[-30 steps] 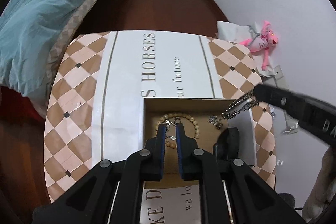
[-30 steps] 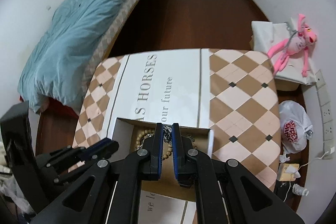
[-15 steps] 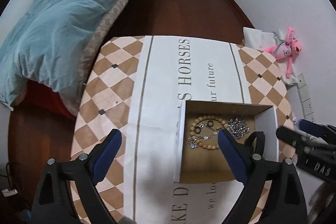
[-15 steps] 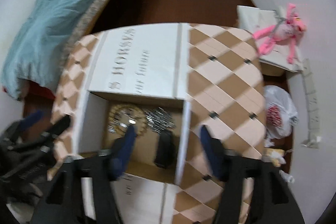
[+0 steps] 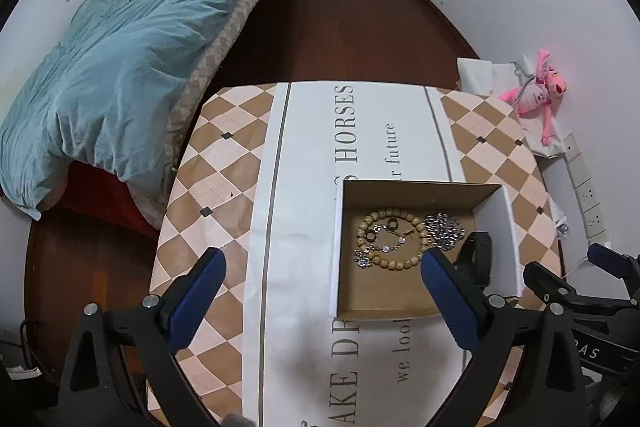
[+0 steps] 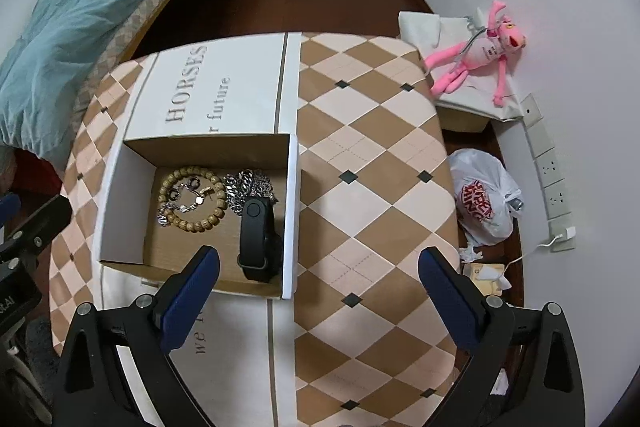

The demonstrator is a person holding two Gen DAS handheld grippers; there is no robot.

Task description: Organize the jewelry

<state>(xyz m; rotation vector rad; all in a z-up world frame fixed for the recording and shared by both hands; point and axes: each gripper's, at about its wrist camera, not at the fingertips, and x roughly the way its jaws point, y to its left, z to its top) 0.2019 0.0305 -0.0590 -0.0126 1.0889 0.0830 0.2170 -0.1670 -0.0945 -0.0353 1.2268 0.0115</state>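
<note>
In the box (image 6: 120, 211), beads (image 6: 191, 198) at 9 o'clock, chain (image 6: 246, 187) at 12, band (image 6: 256, 239) against right wall. Left gripper (image 5: 322, 291) and right gripper (image 6: 318, 291) jaws opening, nothing between.

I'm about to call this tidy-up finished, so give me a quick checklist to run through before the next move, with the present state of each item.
1. Left claw empty: ok, its jaws are opening with nothing between them.
2. Right claw empty: ok, opening too, nothing between them.
3. Bead bracelet inside the box: ok.
4. Silver chain and black wristband inside the box: ok, side by side.
5. Thin charm chain free of the beads: not ok, it lies across them.
6. Loose pieces left on the tablecloth: ok, none seen.
</note>
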